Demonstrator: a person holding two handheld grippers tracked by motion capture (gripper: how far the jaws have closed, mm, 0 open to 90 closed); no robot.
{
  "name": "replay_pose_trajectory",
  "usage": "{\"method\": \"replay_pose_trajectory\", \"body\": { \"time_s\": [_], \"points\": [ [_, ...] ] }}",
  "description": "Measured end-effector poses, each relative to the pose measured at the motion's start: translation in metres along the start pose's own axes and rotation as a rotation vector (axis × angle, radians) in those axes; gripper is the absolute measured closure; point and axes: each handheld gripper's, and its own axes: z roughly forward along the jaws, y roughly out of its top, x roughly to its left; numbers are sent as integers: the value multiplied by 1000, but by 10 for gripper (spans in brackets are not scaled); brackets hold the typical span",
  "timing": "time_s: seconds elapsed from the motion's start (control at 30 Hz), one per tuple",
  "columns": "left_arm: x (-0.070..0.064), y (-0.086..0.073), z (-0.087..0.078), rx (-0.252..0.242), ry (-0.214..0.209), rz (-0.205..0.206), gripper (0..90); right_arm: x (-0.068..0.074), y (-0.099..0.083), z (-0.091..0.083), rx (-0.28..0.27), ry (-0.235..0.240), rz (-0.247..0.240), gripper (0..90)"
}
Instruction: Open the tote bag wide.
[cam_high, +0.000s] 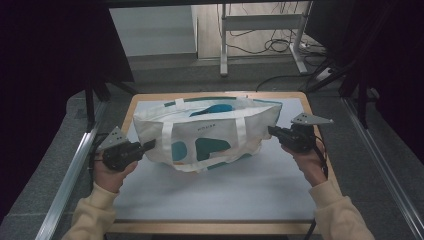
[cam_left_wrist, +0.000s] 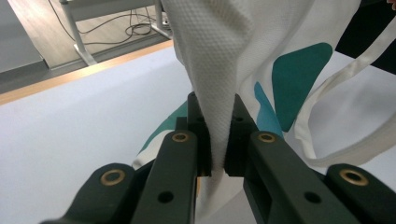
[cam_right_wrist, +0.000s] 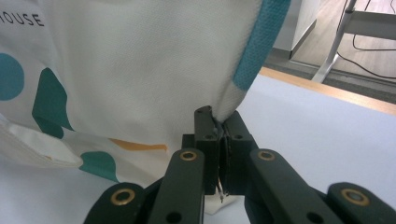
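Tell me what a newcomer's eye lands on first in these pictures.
First, the white tote bag with teal shapes, held up at the middle of the grey table mat. Next, the two black tools that pinch it: the left tool is shut on the bag's left edge and the right tool on its right edge, where a teal trim runs. Behind the table, cables lie on the floor near a desk frame.

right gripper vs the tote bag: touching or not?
Touching. In the right gripper view the right gripper has its jaws shut on a pinch of the tote bag fabric at its edge, with no gap showing.
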Motion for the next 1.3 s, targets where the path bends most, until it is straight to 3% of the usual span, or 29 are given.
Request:
{"method": "replay_pose_trajectory", "body": {
  "time_s": [0.57,1.07,1.3],
  "points": [
    [-2,-28,14,23,10,3,861,3,-18,16,62,12,15,861],
    [-7,-36,24,62,28,36,866,3,-32,31,109,19,26,862],
    [-2,-48,32,93,5,-1,866,5,-39,39,139,22,18,862]
  ]
}}
